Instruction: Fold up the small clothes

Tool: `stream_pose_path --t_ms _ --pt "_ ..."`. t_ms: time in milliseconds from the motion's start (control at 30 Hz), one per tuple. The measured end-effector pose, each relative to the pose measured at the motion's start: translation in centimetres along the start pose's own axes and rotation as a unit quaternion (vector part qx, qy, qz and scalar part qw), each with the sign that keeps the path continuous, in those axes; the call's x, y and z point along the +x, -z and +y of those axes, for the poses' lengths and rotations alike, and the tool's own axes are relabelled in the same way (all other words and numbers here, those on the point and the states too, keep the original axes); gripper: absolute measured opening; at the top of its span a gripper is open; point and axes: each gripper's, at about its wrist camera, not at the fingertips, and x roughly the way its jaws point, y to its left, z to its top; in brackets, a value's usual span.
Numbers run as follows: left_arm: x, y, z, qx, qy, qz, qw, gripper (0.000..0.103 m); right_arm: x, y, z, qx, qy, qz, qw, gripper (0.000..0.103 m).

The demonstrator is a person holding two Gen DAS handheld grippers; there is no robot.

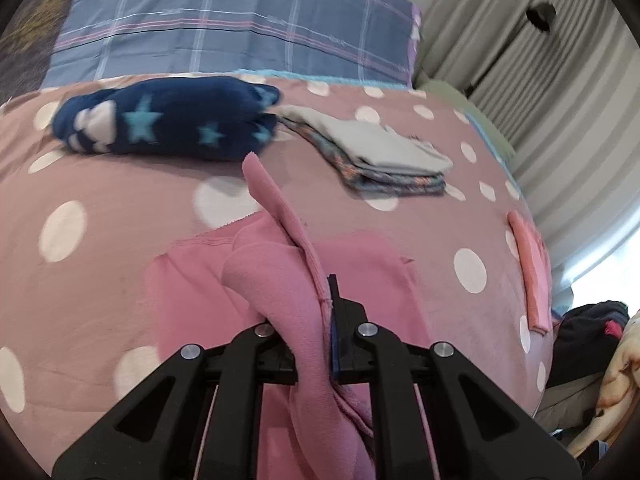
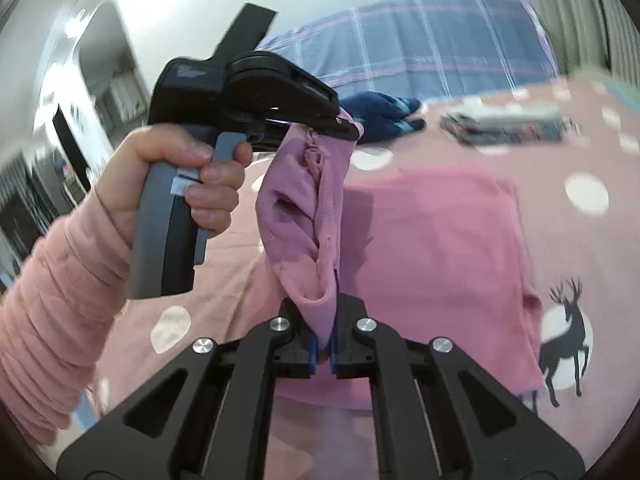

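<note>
A pink garment (image 1: 280, 280) lies partly spread on the polka-dot bed cover (image 1: 100, 184). My left gripper (image 1: 316, 312) is shut on a bunched pink sleeve or edge of it, lifted above the cover. In the right wrist view the same pink garment (image 2: 432, 240) lies flat, and a lifted strip of it (image 2: 304, 208) hangs between both grippers. My right gripper (image 2: 324, 344) is shut on its lower end. The left gripper (image 2: 348, 128), held by a hand in a pink sleeve, pinches its upper end.
A navy star-patterned fleece bundle (image 1: 168, 120) and a folded grey stack (image 1: 380, 156) lie at the far side of the bed. A plaid pillow (image 1: 240, 20) is behind them. Another pink piece (image 1: 532, 268) lies at the right edge. Curtains (image 1: 540, 80) hang to the right. A deer print (image 2: 564, 336) marks the cover.
</note>
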Motion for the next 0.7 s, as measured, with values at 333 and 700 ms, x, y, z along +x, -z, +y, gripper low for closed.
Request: stream_pose_path --t_ms 333,700 --pt "8.6 0.3 -9.0 0.107 -0.095 0.068 0.9874 0.01 -1.3 2.0 -8.9 0.099 -0.017 0.003 0.995 0.004" --pt "11.1 -0.3 -13.1 0.16 -0.158 0.067 0.9722 0.031 0.5 4.5 -13.8 0.176 -0.079 0.047 0.98 0.005"
